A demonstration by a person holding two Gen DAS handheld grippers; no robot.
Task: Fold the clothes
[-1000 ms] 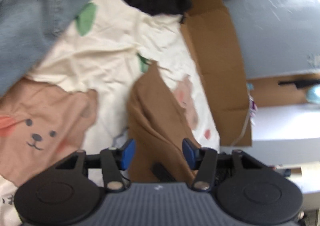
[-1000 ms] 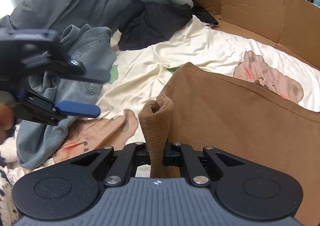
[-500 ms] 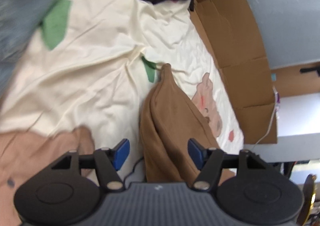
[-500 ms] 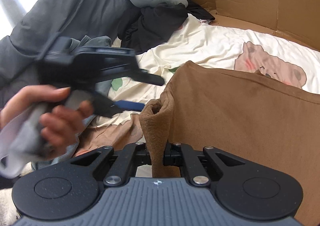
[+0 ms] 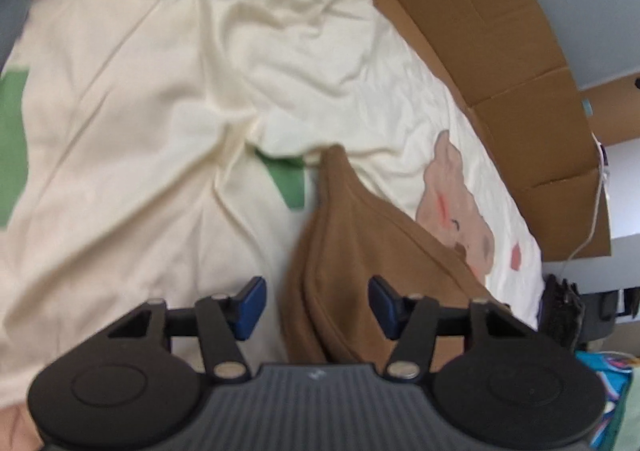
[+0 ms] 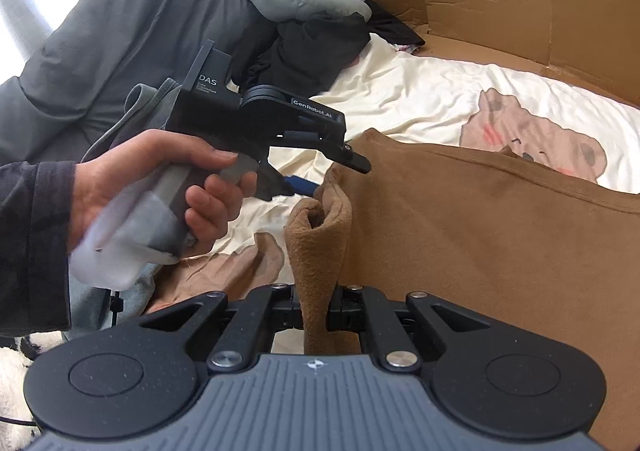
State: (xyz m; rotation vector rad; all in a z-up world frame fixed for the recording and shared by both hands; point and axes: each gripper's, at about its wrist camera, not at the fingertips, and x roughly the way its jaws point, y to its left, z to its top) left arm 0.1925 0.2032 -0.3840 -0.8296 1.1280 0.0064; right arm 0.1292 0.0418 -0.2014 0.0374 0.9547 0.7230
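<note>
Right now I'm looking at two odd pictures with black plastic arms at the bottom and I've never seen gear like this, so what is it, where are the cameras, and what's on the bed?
There is no robot here. A person holds a hand tool with tongs in each hand, and each tool carries a camera looking forward along its two fingers.

One picture is from the left tongs. Their blue pads stand apart and are closing, with the edge of a brown garment between them, not pinched yet.

The other picture is from the right tongs. They are shut on a bunched corner of the same brown garment. It also shows the person's left hand gripping the other tool.

Underneath lies a cream bed sheet printed with bears. Cardboard lines its far side, and grey and black clothes are heaped beyond.
</note>
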